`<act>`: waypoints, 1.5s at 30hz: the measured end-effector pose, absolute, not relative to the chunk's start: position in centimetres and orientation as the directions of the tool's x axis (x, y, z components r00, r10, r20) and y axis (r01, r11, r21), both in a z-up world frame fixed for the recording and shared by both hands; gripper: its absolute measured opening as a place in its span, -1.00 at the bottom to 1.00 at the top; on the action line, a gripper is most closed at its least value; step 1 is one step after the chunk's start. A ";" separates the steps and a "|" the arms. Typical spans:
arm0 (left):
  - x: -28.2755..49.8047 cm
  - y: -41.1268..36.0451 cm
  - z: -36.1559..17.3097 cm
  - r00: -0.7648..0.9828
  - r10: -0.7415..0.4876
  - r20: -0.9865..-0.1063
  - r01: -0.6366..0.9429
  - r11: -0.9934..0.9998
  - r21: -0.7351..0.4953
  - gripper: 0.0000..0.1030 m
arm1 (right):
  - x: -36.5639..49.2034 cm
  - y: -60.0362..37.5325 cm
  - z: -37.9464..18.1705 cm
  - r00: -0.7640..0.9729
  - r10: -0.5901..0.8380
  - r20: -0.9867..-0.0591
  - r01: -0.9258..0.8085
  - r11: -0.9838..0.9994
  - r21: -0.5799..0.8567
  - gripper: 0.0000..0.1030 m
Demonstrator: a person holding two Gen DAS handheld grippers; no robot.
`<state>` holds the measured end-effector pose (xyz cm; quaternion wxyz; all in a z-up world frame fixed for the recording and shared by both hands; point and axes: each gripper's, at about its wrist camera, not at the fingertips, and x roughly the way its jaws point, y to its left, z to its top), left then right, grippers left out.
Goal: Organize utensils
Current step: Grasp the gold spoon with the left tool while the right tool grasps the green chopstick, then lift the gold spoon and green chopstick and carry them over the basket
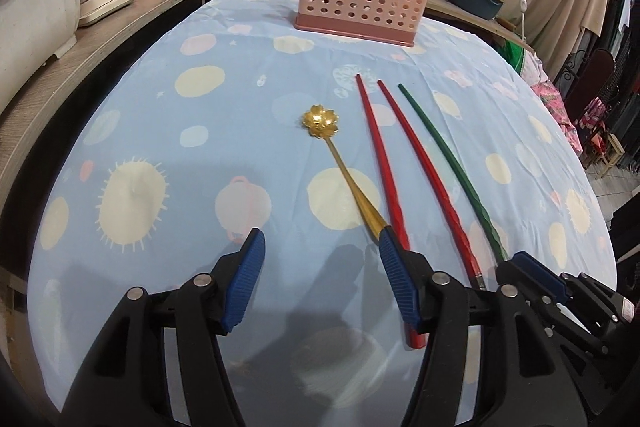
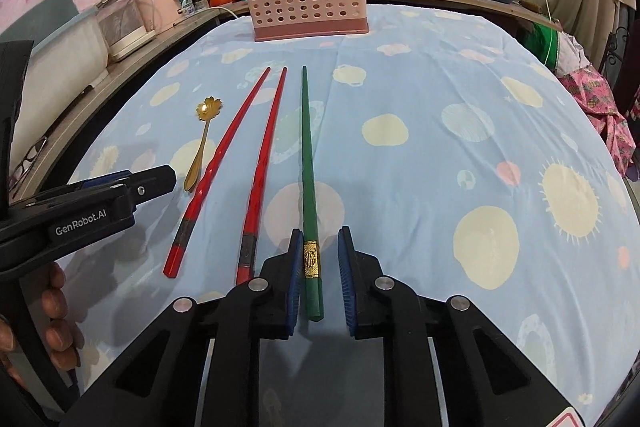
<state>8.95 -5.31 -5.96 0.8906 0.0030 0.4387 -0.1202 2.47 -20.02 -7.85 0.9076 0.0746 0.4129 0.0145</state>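
Four utensils lie mid-table; we straddle the green chopstick (image 2: 308,163) with our right gripper (image 2: 319,277), jaws narrowed but not pinching, its length running toward the pink holder (image 2: 304,3) at the far edge. Our left gripper (image 1: 320,267) hangs released beside the gold spoon (image 1: 340,163).

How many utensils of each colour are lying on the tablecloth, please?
Red chopsticks: 2
Green chopstick: 1
Gold flower spoon: 1
Total: 4
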 end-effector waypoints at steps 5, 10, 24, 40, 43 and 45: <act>9.1 -6.0 -6.3 0.582 -0.215 -0.784 0.226 0.969 -0.097 0.13 | 2.4 -20.0 -7.9 0.660 0.087 -0.747 0.037 0.988 0.149 -0.81; 9.5 -6.6 -6.7 0.578 -0.216 -0.787 0.233 0.968 -0.095 0.12 | 2.4 -20.1 -7.9 0.660 0.089 -0.746 0.038 0.988 0.151 -0.81; 9.8 -5.2 -6.9 0.588 -0.206 -0.782 0.221 0.971 -0.090 -0.74 | 2.4 -20.1 -7.9 0.660 0.091 -0.745 0.038 0.987 0.155 -0.82; 8.8 -3.8 -3.8 0.616 -0.257 -0.744 0.226 0.963 -0.146 -0.79 | 2.0 -20.5 -6.8 0.674 0.110 -0.730 0.042 0.982 0.186 -0.86; 8.8 -3.3 -2.5 0.637 -0.264 -0.724 0.223 0.962 -0.155 -0.80 | 1.9 -21.0 -5.5 0.694 0.121 -0.709 0.042 0.977 0.208 -0.86; 8.8 -3.0 -1.5 0.654 -0.269 -0.707 0.224 0.961 -0.159 -0.80 | 1.8 -21.3 -4.6 0.711 0.128 -0.691 0.042 0.974 0.224 -0.86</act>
